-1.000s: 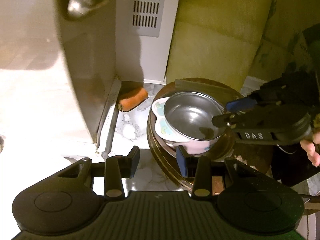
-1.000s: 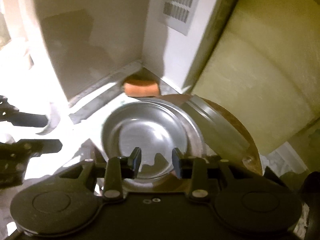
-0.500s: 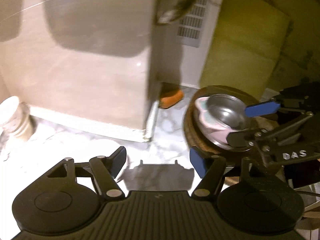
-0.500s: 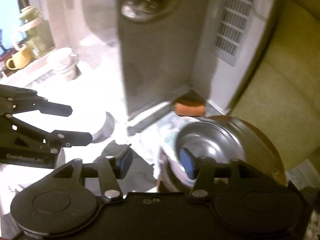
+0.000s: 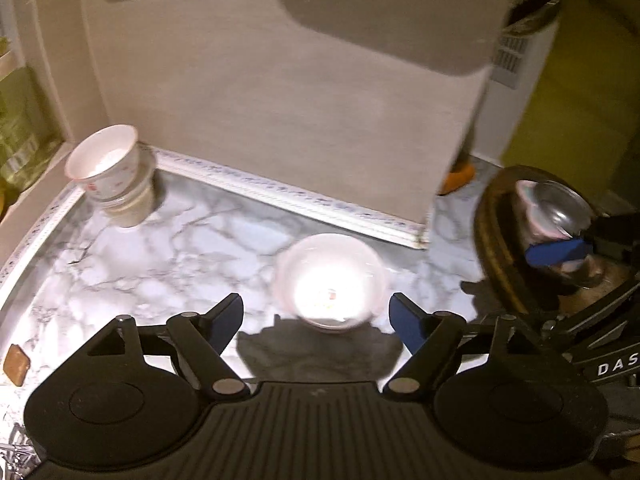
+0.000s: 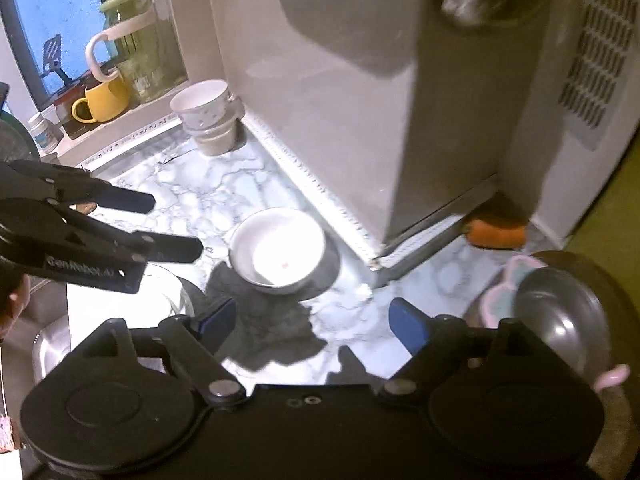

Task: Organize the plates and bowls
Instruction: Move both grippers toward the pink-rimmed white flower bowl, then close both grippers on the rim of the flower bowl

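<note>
A small white bowl (image 5: 330, 280) (image 6: 278, 250) stands upright on the marble counter (image 5: 180, 240). My left gripper (image 5: 316, 316) (image 6: 172, 224) hovers just short of it, its jaws opening, and the pads do not touch the bowl. My right gripper (image 6: 312, 318) is over bare marble with nothing between its fingers, its jaws also opening; its blue pad (image 5: 556, 250) shows in the left wrist view. At the right a steel bowl (image 6: 560, 320) (image 5: 560, 204) sits in a pink bowl (image 6: 500, 296) on a brown round plate (image 5: 492, 240).
A tall white appliance (image 5: 280, 100) stands close behind the white bowl. Stacked white cups (image 5: 108, 172) (image 6: 208, 116) sit in the far left corner. An orange object (image 6: 496, 232) lies beside the appliance. A yellow mug (image 6: 100, 100) and a green jar (image 6: 128, 40) stand on the sill.
Both grippers swung left, away from the steel bowl stack, and their jaws widened. The white bowl and the stacked cups came into view.
</note>
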The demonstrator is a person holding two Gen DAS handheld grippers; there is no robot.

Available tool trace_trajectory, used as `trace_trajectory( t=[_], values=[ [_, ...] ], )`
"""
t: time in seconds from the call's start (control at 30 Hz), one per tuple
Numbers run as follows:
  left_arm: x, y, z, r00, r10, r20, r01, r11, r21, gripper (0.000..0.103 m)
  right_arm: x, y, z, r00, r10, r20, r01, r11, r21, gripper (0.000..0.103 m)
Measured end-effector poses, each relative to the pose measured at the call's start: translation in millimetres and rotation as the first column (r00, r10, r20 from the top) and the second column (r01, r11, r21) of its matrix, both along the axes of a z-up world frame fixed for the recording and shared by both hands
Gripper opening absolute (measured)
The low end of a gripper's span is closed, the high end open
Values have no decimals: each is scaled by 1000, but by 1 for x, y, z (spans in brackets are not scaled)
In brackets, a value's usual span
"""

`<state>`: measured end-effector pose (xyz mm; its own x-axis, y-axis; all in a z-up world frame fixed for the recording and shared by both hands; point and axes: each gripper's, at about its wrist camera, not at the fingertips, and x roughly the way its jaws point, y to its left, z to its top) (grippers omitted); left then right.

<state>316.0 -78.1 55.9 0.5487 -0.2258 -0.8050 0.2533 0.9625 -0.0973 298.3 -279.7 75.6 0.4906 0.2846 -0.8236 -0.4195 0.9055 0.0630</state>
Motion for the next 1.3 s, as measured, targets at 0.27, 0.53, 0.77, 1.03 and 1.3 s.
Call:
trace_trajectory(
  t=[0.27, 0.53, 0.77, 1.03, 1.3],
  values=[
    [43, 18, -37, 998, 46, -47, -46, 999, 3, 87, 35, 21, -50, 992, -86, -92, 89, 996, 24, 89],
    [76, 22, -81, 988, 100, -121, -105, 994, -39, 87, 73, 40, -87, 979, -165, -118, 164, 986, -14, 84],
    [91, 18, -108, 983, 104, -152, -107, 994, -13, 86, 92, 42, -110, 969, -191, -156, 187, 982, -36, 68],
    [94, 16, -120, 982, 85, -169, -88, 996, -13, 70, 99, 42, -121, 968, -173, -182, 165, 985, -56, 50],
    [93, 9, -132, 977, 47, -207, -51, 999, -15, 40, 101, 44, -125, 966, -163, -200, 152, 986, -65, 34]
  ],
)
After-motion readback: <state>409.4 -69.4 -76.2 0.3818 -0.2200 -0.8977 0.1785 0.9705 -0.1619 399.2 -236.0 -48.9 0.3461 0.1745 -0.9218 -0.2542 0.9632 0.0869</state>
